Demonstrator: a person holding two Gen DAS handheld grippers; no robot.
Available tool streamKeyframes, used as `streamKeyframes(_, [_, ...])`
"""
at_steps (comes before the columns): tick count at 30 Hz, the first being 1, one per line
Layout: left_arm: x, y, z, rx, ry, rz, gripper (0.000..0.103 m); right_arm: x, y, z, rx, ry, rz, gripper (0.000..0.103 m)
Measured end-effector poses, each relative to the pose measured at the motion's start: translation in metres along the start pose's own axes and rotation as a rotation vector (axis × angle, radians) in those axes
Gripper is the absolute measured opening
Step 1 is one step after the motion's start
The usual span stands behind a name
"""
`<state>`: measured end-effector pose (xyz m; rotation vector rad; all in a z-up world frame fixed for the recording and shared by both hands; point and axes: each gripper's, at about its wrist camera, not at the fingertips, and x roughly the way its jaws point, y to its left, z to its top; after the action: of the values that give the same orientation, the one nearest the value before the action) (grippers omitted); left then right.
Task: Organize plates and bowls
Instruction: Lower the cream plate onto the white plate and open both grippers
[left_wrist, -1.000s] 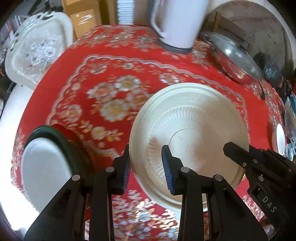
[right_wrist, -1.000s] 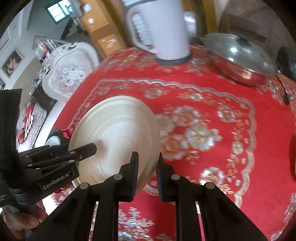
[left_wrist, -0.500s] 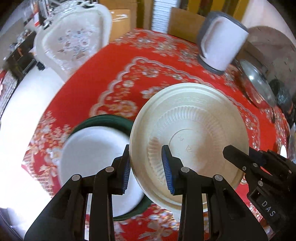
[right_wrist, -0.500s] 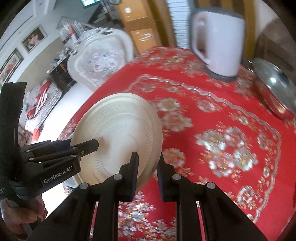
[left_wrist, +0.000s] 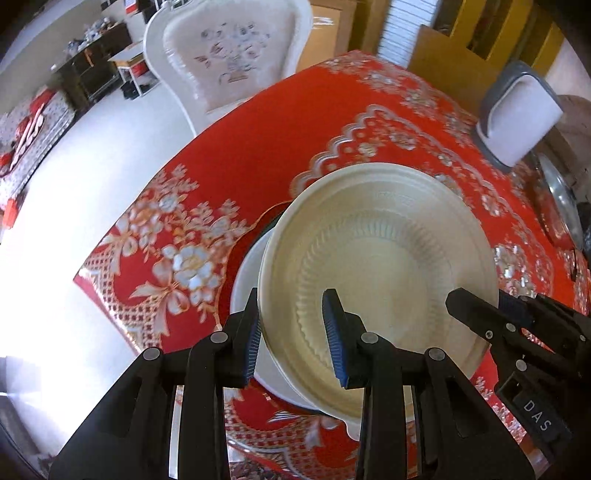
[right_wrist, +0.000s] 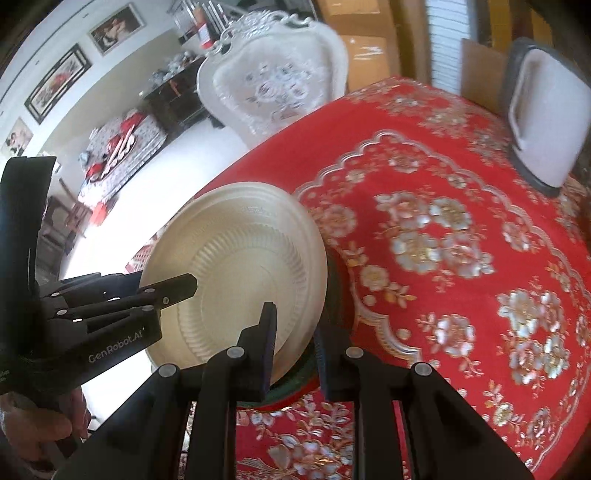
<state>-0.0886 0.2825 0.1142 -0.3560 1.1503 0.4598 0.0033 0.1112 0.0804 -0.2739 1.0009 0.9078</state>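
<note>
A cream ribbed bowl (left_wrist: 380, 266) is held in the air by both grippers. My left gripper (left_wrist: 291, 332) is shut on its near-left rim, and my right gripper (right_wrist: 293, 343) is shut on its right rim. The bowl (right_wrist: 240, 269) hangs just over a white plate (left_wrist: 247, 280) that lies on a dark green plate (right_wrist: 332, 295) near the table's left edge. The bowl hides most of both plates. The right gripper's fingers (left_wrist: 480, 314) show at the bowl's right rim in the left wrist view.
The table has a red floral cloth (right_wrist: 443, 240). A white kettle (left_wrist: 517, 122) stands at the far right, with a steel lidded pan (left_wrist: 561, 206) beside it. A white ornate chair (left_wrist: 229, 51) stands beyond the table's far-left edge.
Both grippers have carried the bowl leftward toward the table's edge, and it now hangs over the stacked white and green plates. The grip on the bowl is unchanged.
</note>
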Motion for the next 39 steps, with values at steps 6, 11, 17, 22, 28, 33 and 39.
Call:
streamKeyframes(6, [0.015, 0.015, -0.010, -0.028, 0.037, 0.008, 0.032, 0.015, 0.014, -0.002, -0.022, 0.036, 0.007, 0.020])
streamKeyframes(11, [0.021, 0.019, -0.013, -0.039, 0.038, 0.011, 0.032, 0.022, 0.017, -0.002, -0.026, 0.052, 0.003, 0.020])
streamKeyframes(17, [0.027, 0.019, -0.013, -0.037, 0.041, 0.016, 0.032, 0.026, 0.019, -0.003, -0.031, 0.065, -0.009, 0.020])
streamKeyframes(22, [0.033, 0.016, -0.015, -0.032, 0.042, 0.019, 0.032, 0.027, 0.019, -0.004, -0.038, 0.073, -0.014, 0.021])
streamKeyframes(28, [0.033, 0.018, -0.013, -0.042, 0.038, 0.013, 0.032, 0.025, 0.016, -0.004, -0.027, 0.072, -0.001, 0.021])
streamKeyframes(33, [0.026, 0.017, -0.009, -0.036, 0.014, 0.031, 0.034, 0.019, 0.015, -0.003, -0.022, 0.060, 0.000, 0.021])
streamKeyframes(39, [0.016, 0.015, 0.000, -0.030, -0.018, 0.041, 0.035, 0.009, 0.008, -0.002, 0.001, 0.040, 0.003, 0.021])
